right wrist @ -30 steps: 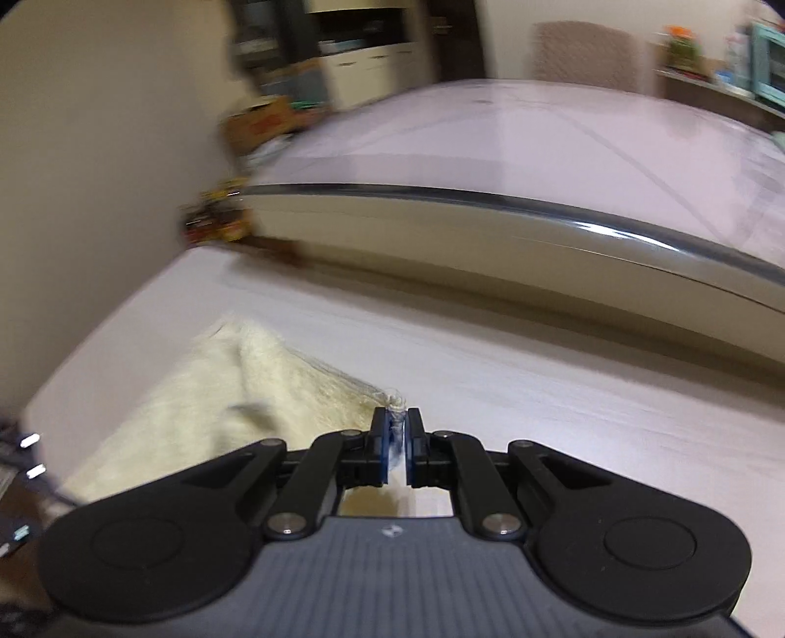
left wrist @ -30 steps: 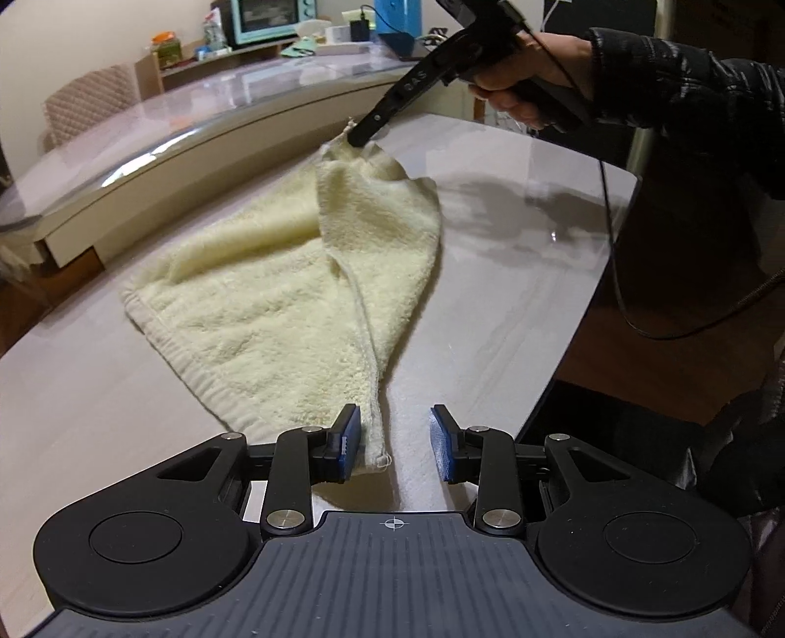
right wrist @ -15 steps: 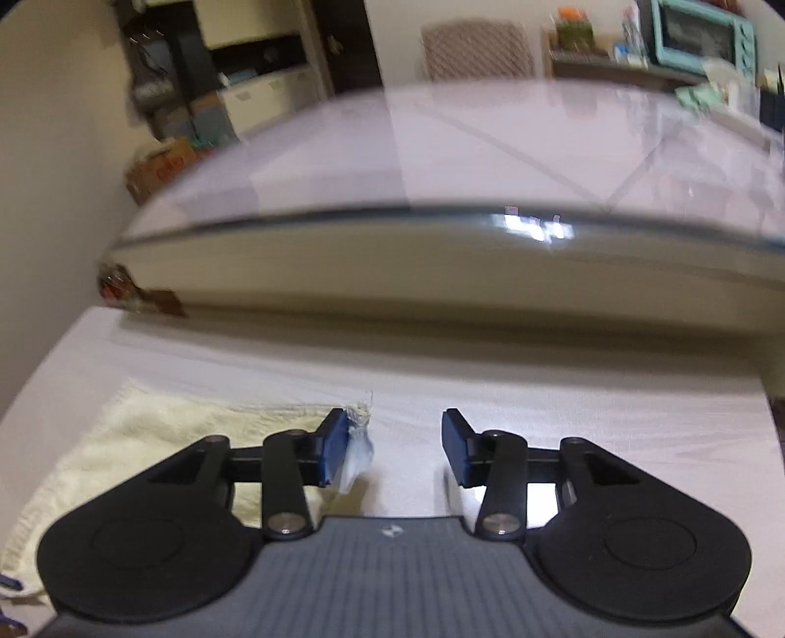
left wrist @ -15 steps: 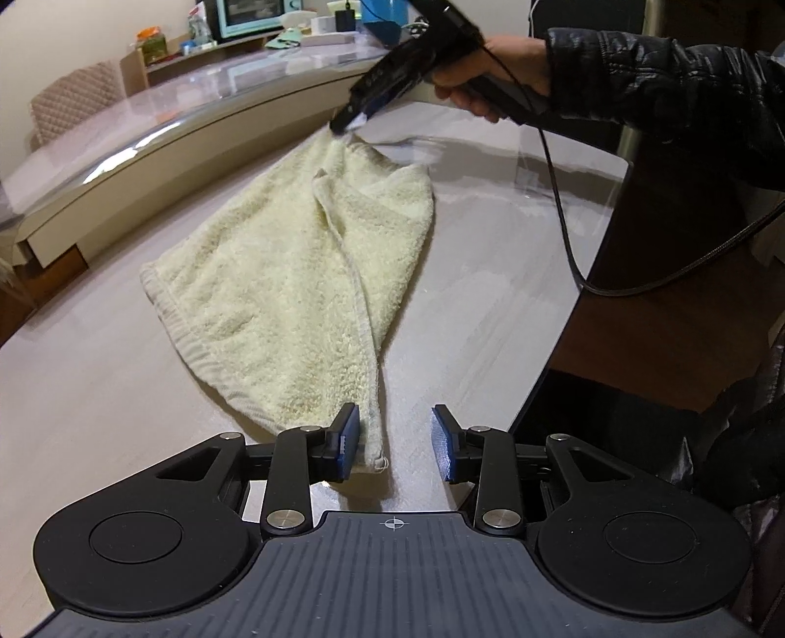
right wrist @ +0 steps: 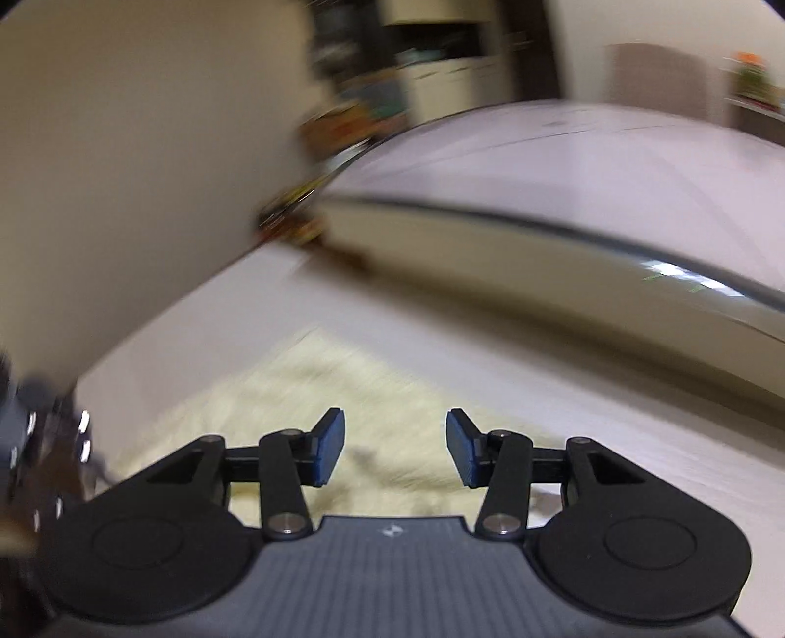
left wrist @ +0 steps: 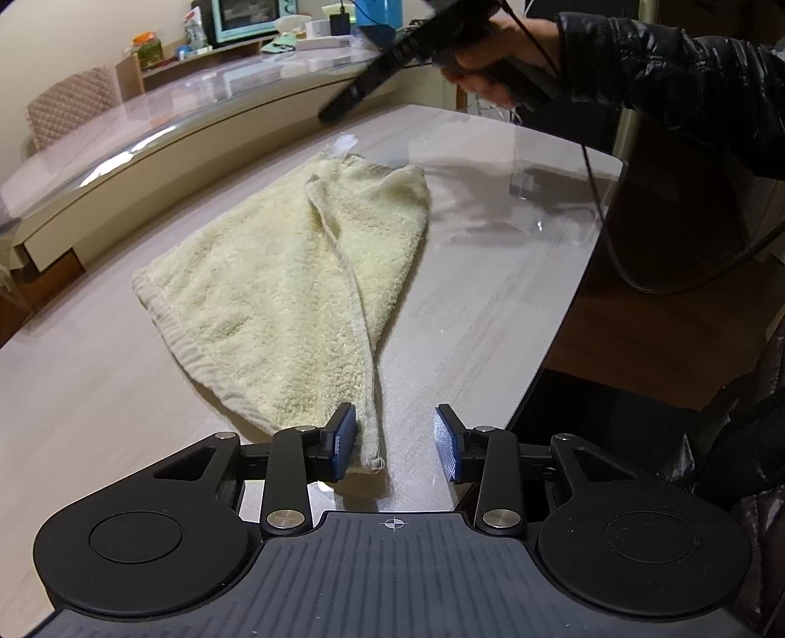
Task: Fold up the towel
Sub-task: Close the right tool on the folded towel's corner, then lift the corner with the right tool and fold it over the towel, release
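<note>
A pale yellow towel (left wrist: 294,284), folded over on itself, lies flat on the light wooden table (left wrist: 490,304). My left gripper (left wrist: 395,434) sits at its near corner. The jaws are opening and the corner's hem (left wrist: 370,441) lies loose between them, beside the left pad. A hand holds my right gripper (left wrist: 336,110) in the air just beyond the towel's far end, apart from the cloth. In the blurred right wrist view, the right gripper (right wrist: 395,441) has its jaws opening with nothing between them. The towel (right wrist: 304,392) lies on the table below it.
The table's edge (left wrist: 564,343) runs close on the right, with a black cable (left wrist: 603,221) hanging past it. A larger glass-topped table (left wrist: 147,147) stands behind. Beyond it are a chair (left wrist: 68,108) and a shelf with a teal oven (left wrist: 250,17). A dark sleeve (left wrist: 687,73) fills the upper right.
The right gripper has let go of the towel's far corner, opened and lifted away. The far end now lies flat. The left gripper stayed in place, its jaws a little wider.
</note>
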`<state>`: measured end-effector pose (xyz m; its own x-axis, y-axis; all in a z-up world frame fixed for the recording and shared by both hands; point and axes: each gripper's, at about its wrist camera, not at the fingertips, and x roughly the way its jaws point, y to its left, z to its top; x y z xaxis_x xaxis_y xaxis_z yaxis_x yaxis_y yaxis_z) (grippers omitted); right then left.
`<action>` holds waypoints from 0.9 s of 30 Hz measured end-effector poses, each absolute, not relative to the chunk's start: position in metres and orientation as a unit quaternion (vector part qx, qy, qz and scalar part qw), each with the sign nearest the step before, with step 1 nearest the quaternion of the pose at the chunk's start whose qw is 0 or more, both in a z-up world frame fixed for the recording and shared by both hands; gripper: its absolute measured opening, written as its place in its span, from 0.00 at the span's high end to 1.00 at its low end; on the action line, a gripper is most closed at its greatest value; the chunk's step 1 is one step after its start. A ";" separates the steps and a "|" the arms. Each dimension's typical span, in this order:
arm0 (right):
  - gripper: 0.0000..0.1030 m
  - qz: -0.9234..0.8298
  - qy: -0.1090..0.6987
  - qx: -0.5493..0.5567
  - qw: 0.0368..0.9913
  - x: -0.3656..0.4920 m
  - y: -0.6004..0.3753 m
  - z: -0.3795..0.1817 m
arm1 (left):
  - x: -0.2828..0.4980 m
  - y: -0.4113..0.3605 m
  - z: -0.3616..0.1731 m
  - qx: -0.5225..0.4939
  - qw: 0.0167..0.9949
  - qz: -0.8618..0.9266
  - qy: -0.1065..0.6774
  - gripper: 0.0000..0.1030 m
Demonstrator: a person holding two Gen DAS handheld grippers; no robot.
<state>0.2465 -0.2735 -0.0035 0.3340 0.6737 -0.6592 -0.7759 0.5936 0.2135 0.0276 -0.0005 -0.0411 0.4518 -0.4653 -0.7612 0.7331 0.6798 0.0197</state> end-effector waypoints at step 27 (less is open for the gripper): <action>0.94 0.490 0.317 -0.138 0.800 0.162 -0.290 0.016 | 0.025 0.010 -0.029 0.129 0.841 -0.369 0.375 0.61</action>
